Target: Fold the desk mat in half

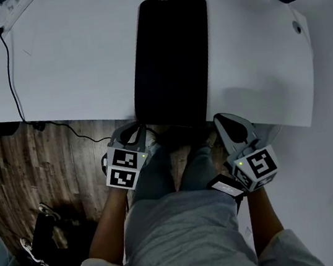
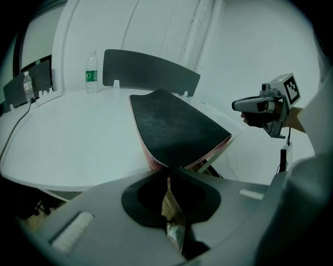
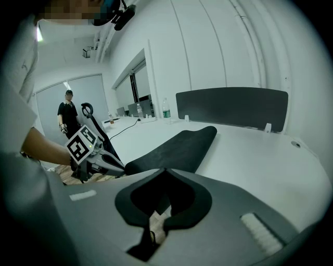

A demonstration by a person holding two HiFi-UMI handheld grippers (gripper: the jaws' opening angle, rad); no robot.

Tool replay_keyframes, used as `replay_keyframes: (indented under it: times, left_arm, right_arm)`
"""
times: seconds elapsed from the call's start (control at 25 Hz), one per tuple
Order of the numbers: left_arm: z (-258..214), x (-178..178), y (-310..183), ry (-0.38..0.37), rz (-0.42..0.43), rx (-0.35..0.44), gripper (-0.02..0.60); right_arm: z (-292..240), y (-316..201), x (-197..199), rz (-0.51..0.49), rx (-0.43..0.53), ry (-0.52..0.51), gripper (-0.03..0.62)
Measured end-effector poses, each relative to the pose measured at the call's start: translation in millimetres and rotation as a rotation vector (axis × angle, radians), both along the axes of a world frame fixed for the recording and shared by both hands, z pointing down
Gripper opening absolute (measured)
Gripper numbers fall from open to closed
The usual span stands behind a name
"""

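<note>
Black rectangular desk mat (image 1: 170, 59) lies lengthwise on white table (image 1: 68, 63), near end overhanging the table's near edge. Left gripper (image 2: 167, 167) pinches its raised near-left corner. Right gripper (image 3: 164, 169) has jaws together, empty, beside near-right corner. Prob. best: right grabs that corner, then both carry the end level to far edge w/o skew.

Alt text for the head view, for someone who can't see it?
A black desk mat lies lengthwise on a white desk, its near end at the front edge. The left gripper sits at the mat's near left corner, the right gripper beside its near right corner; a black cable trails off the desk at left.
</note>
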State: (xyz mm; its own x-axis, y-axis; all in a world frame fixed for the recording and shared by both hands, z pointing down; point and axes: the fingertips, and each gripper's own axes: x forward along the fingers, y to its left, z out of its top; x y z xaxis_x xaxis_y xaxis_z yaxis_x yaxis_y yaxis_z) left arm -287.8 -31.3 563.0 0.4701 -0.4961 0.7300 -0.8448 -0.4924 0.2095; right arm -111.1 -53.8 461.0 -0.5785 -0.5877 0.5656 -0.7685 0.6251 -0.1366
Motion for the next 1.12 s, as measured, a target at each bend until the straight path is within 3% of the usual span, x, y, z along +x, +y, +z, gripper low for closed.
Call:
replay_keyframes:
  times: [0.64, 1.12]
  left_arm:
    - [4.1, -13.3, 10.2, -0.014, -0.054, -0.028, 0.02]
    - [-91.0, -4.2, -0.3, 0.028, -0.1, 0.139, 0.02]
  right_arm:
    - [-3.4, -1.2, -7.8, -0.04, 0.016, -0.001, 0.008]
    - [-53.1, -24.5, -32.8, -0.193, 0.124, -0.037, 0.007]
